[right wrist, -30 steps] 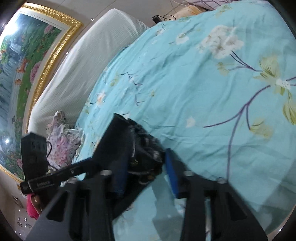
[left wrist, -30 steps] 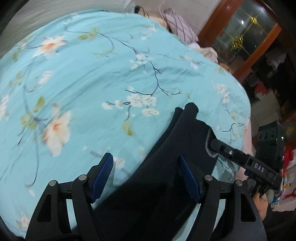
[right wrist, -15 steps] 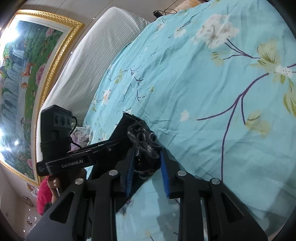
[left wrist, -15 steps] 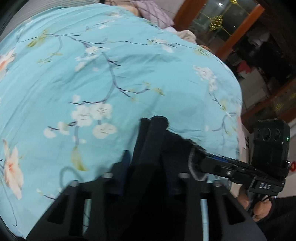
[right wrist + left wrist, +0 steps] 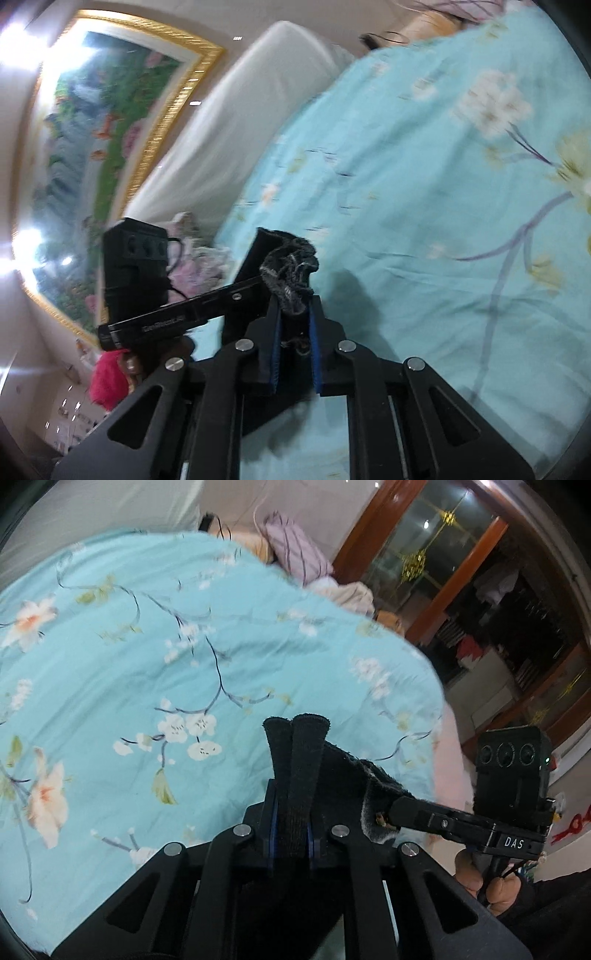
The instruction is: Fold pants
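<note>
With both grippers' jaws closing on the dark pants (image 5: pixel 295 775), left gripper (image 5: pixel 291 834) pinching an upright fold at six o'clock, right gripper (image 5: pixel 295 332) clamping the bunched edge, we risk thin bites slipping over the bedspread (image 5: pixel 147 664).

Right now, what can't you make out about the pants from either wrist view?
- Left wrist view: most of the pants lies hidden behind the left gripper, jaws closing on a fold.
- Right wrist view: the right gripper, also closing, shows only a bunched edge.
- Both views: the bedspread is blurred.
</note>
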Available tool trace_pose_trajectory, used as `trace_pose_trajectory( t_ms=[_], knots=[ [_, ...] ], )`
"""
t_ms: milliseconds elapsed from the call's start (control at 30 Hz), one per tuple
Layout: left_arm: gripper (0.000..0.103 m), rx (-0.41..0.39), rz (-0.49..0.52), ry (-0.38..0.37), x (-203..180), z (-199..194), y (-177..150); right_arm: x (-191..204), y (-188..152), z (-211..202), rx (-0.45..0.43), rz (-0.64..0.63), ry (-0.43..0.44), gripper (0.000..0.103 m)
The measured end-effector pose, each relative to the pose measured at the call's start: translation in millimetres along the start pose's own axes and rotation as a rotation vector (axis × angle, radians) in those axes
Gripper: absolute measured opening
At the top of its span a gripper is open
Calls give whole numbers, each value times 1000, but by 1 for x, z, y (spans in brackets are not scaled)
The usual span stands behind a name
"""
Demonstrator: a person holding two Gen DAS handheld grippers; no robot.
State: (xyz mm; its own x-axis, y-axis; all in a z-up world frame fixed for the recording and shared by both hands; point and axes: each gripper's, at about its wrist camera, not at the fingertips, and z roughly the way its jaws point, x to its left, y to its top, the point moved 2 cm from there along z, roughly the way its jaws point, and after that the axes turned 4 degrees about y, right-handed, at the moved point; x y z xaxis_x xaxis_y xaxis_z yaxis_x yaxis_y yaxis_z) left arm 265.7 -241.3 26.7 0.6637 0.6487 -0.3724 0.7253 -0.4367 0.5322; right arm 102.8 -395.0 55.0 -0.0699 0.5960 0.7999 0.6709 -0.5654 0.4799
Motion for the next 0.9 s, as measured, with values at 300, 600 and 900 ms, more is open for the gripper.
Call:
trace_pose_trajectory(
  t_ms=[300,600,900],
  knots=[
    [10,-150,-51,-34,4,-79,-28,64,-9,4,30,-112,198,14],
    [10,-279,-127,-23,15,-143,-78,118,-42,30,161,-196,353,14],
    [10,-328,-250,-16,57,-168,-139,133,-85,77,315,-186,414,14]
  ],
)
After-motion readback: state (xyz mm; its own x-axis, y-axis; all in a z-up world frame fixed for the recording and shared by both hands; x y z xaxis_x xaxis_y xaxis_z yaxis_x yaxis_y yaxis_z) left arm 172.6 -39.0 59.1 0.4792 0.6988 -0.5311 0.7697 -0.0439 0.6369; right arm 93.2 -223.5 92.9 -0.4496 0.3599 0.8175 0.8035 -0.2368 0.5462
